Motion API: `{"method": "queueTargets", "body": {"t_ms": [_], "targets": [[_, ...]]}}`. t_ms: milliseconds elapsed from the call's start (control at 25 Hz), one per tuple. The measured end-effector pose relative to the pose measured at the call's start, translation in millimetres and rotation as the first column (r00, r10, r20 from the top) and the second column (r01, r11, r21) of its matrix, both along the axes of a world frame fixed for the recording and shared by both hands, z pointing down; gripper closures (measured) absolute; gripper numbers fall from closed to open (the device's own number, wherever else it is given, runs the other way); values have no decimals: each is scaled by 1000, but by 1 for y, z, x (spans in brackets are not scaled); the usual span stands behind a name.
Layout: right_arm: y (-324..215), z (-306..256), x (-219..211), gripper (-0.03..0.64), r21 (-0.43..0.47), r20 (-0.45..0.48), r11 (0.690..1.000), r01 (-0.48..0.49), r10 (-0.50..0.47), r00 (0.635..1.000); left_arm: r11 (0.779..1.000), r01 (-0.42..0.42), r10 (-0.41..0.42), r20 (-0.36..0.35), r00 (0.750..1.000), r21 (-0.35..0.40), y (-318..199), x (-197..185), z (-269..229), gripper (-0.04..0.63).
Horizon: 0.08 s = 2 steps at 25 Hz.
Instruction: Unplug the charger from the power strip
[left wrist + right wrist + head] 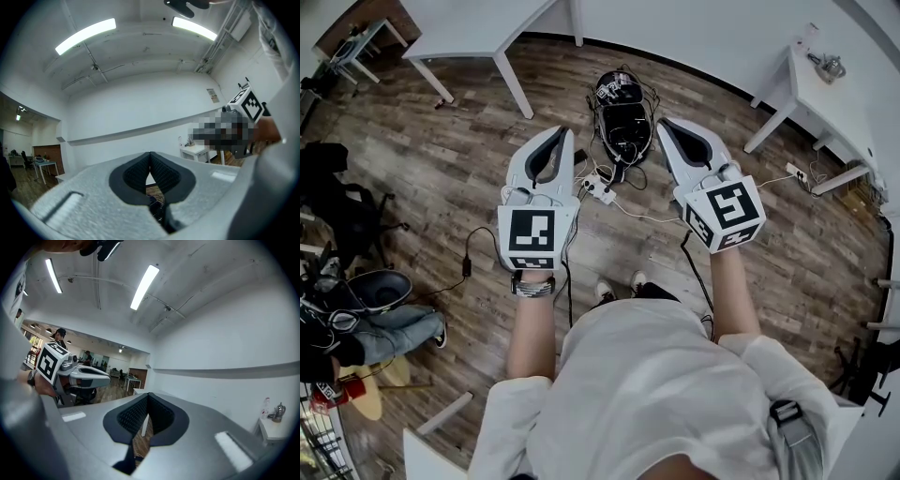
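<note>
A white power strip [598, 187] lies on the wooden floor ahead of my feet, with plugs and thin cables running from it; I cannot tell which plug is the charger from here. Both grippers are held level, high above the floor, on either side of the strip. My left gripper [553, 130] has its jaws closed tip to tip with nothing between them, and its own view shows this too [150, 153]. My right gripper [667, 123] is likewise shut and empty [148, 394]. Neither touches the strip.
A black wire basket of gear [623, 112] stands just beyond the strip. White tables stand at the back left [487, 33] and right [825, 89]. A second socket block [797, 173] lies at the right. A chair and a seated person [389, 328] are at the left.
</note>
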State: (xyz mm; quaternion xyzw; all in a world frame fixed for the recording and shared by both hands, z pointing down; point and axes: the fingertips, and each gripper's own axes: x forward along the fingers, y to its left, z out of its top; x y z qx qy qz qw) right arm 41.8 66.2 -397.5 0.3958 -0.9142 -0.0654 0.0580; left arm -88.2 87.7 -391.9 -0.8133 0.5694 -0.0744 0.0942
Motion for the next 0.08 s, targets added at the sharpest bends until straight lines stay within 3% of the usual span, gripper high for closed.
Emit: {"method": "queueTargets", "body": {"t_ms": [80], "targets": [[-1, 1, -2, 615, -1, 0, 1000, 2, -2, 1000, 1000, 0, 0, 0, 1000, -2, -1, -2, 2, 591]]}}
